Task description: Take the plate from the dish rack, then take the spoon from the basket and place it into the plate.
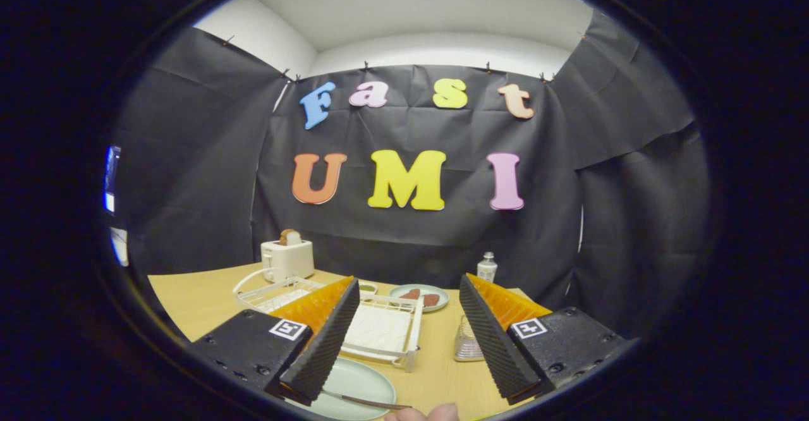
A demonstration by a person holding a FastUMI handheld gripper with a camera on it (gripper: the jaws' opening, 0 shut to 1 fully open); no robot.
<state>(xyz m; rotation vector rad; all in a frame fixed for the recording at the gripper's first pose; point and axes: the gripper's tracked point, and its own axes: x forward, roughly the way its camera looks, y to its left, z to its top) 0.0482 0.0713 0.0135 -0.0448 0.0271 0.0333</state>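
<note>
Gripper (404, 335) spread wide, holding nothing, above the table (189, 294). Plate (360, 386) lies flat on table under left finger, just in front of dish rack (379, 332). Spoon (366, 401) rests across plate; a fingertip (423, 413) sits beside its end. Basket (466, 345) by right finger. Toaster (287, 258), 2nd plate w/ food (418, 296), bottle (486, 267) beyond.

Pale green plate (354, 380) — white dish rack (379, 329), tan table (189, 301), white toaster (287, 260)
</note>
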